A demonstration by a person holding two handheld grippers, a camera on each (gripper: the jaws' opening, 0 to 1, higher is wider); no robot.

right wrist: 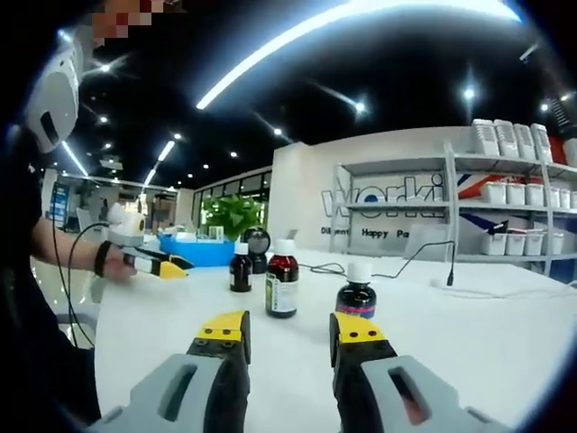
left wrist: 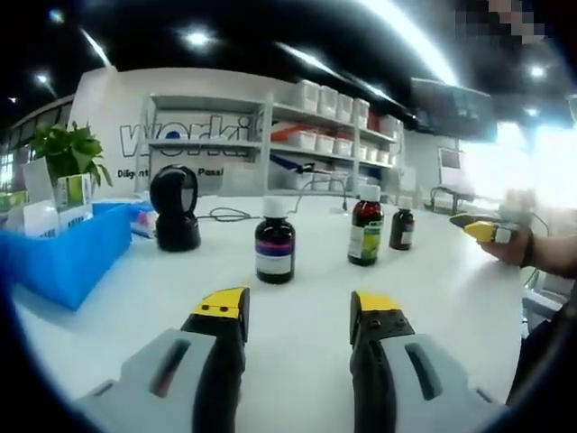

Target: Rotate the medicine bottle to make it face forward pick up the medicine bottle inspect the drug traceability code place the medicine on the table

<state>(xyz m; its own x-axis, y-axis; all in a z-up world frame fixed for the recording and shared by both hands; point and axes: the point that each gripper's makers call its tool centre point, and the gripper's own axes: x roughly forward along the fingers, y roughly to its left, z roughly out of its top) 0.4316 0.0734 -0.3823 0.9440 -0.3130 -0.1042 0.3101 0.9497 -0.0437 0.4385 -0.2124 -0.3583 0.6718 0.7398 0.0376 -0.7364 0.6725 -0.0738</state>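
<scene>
Right now your left gripper [left wrist: 299, 311] hovers low over the white table [left wrist: 297, 361] with its yellow-tipped jaws spread apart and nothing between them. Straight ahead of it, well clear of the tips, stands a dark bottle with a purple label [left wrist: 274, 242], upright, white cap on. Further back and to the right stand a brown bottle with a green label [left wrist: 366, 225] and, just beside it, a small dark bottle [left wrist: 402, 223], both upright. To the left sits a black scanner on its stand [left wrist: 174, 208], its cable trailing across the table, and beyond that a blue bin [left wrist: 68, 253] holding boxes, with a green plant [left wrist: 65, 149] behind. At the far right edge your other hand [left wrist: 514, 245] holds its gripper over the table.

In the right gripper view, your right gripper [right wrist: 288, 332] also hangs above the table with its jaws parted and empty. The purple-labelled bottle [right wrist: 357, 292] stands just ahead of the right jaw, not touching it. The green-labelled bottle [right wrist: 281, 280] stands a little further off, and the small dark bottle [right wrist: 240, 268] beyond that. Your left gripper [right wrist: 167, 266] comes in from the left, held over the table's edge. White shelves [right wrist: 505, 207] with tubs line the back wall.
</scene>
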